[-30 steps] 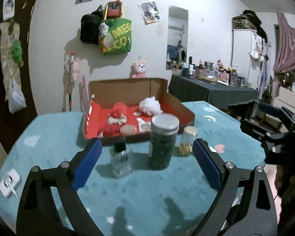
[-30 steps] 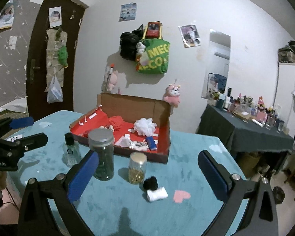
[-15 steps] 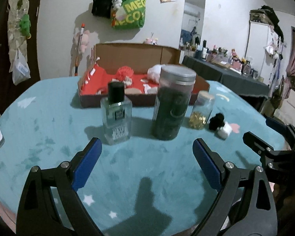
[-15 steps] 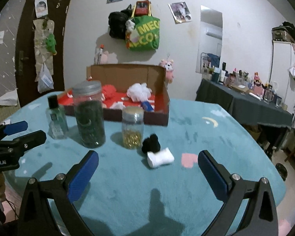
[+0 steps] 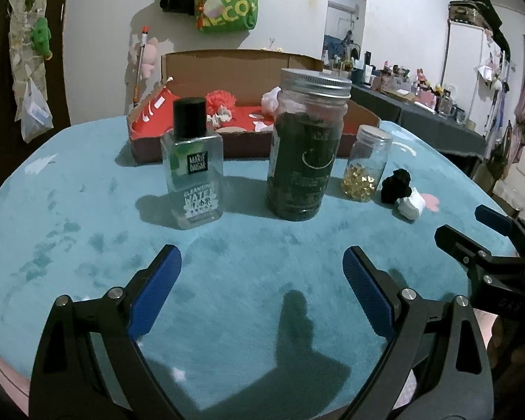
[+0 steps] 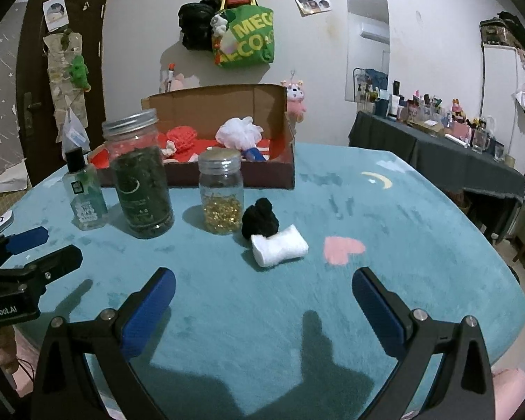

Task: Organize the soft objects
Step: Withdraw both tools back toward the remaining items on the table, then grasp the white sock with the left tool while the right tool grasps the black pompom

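Two claws hover low over a teal-covered bench (image 6: 420, 210) strewn with jars and soft goods. The left claw (image 5: 262, 269) is released, its blue-padded fingers (image 5: 155, 290) spread wide and holding nothing; the right claw (image 6: 264, 292) is likewise spread and empty. Just ahead of the right claw lies a white rolled cloth (image 6: 280, 245), touching a black fuzzy ball (image 6: 260, 217) behind it (the pair also shows at the right of the left wrist view, white rolled cloth (image 5: 411, 204) against black fuzzy ball (image 5: 396, 186)). Standing in a rough row to the left of these are a small jar of golden capsules (image 6: 221, 196), a tall dark-filled jar (image 6: 140, 175) with a metal lid, and a clear cleansing-water bottle (image 5: 194, 164) with a black cap. Behind the row sits an open cardboard box (image 6: 227, 105) with a red lining, holding a white mesh puff (image 6: 239, 133) and a red knitted piece (image 6: 182, 135), among other small items too blurred to name. On the wall beyond hangs a green tote bag (image 6: 248, 38), and a dark-draped side table (image 6: 437, 154) crowded with bottles stands at the right.
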A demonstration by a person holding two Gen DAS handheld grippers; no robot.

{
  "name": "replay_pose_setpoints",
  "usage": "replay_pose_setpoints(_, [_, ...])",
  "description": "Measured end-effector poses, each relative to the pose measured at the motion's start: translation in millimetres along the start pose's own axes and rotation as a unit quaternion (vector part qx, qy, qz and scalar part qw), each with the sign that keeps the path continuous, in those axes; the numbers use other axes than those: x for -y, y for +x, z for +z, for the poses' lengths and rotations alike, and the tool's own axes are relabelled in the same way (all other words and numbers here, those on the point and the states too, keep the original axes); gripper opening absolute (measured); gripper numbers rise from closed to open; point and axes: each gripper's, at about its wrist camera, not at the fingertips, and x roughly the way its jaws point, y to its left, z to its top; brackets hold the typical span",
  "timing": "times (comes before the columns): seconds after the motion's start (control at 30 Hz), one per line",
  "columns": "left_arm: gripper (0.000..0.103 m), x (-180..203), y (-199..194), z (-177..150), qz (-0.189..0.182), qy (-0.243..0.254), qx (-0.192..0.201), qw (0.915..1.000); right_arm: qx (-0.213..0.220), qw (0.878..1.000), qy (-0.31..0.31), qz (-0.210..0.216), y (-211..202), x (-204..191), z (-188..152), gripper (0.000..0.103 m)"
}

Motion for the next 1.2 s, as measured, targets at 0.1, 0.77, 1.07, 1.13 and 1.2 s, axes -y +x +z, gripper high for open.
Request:
replay_pose_setpoints(0.1, [0.095, 3, 3, 0, 0.001, 0.002, -0.005, 1.0000, -0.007, 1.000, 0.001, 0.002, 3, 4, -1, 0.103])
replay_pose_setpoints(0.77, [0.095, 69, 37, 36, -0.037, 0.031, -0.035, 0.9982, -0.113, 0.984, -0.047, 0.132, 64, 60, 29, 0.102])
replay_pose_setpoints(1.07, [0.095, 54, 41, 37, -0.025, 0.023, -0.043, 0.9985, -0.137, 0.979, -0.072, 0.134, 84, 42, 32, 0.037])
replay_pose_setpoints(1.13, [0.095, 46, 40, 35, -0.026, 0.018, -0.046, 0.9985, -0.134, 0.979, -0.055, 0.141, 79, 44, 31, 0.028])
replay_pose_setpoints(1.2, [0.095, 38, 39, 34, -0.028, 0.014, -0.048, 0.9984, -0.127, 0.978, -0.041, 0.157, 69, 41, 33, 0.028])
